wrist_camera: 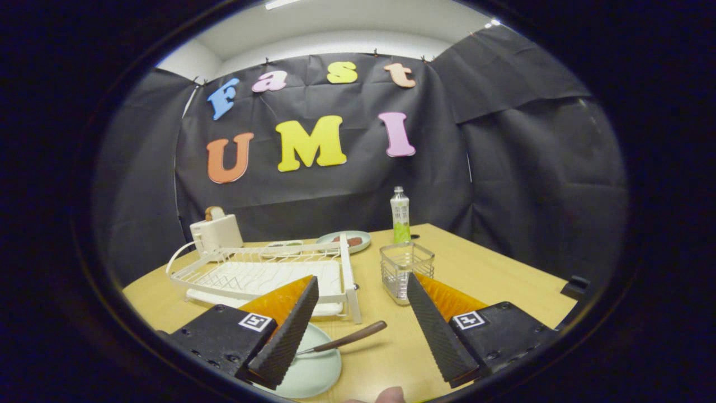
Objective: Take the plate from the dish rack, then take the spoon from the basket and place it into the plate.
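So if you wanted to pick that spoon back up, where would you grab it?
Probably by the brown handle of the spoon. It sticks out past the rim of the pale plate toward the wire basket, raised off the table, so the open fingers could come down from above, one on each side.

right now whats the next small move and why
Probably just back the gripper away: its fingers are open with nothing between them, and the spoon already rests with its bowl on the plate, handle over the table. The dish rack looks emptied.
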`<state>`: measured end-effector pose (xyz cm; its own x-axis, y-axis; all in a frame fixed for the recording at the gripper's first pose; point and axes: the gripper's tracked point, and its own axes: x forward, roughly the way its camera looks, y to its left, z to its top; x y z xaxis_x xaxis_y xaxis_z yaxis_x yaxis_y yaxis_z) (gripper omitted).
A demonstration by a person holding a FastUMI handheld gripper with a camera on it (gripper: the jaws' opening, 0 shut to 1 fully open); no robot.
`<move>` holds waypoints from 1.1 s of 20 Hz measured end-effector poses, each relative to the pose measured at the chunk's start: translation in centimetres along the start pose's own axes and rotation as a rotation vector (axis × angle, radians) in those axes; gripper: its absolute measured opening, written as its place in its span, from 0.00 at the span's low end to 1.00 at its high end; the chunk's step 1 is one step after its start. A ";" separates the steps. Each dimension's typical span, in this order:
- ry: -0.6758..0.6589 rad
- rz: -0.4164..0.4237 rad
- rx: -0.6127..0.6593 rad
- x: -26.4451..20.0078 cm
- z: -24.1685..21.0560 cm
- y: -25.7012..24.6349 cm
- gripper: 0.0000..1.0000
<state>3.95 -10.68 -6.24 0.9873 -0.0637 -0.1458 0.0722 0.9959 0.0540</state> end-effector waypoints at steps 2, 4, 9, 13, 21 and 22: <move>-0.031 0.033 -0.023 -1.4 1.2 1.5 1.00; -0.059 0.062 -0.033 -2.6 2.2 2.6 1.00; -0.089 0.113 -0.053 -5.3 3.9 5.2 1.00; -0.125 0.139 -0.054 -6.8 4.9 6.7 1.00; -0.104 0.187 -0.066 -7.3 3.9 10.0 1.00; -0.103 0.189 -0.064 -7.3 3.9 10.2 1.00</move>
<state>-1.96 -0.33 -0.77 0.9920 0.1212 -0.0368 -0.1210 0.9926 0.0077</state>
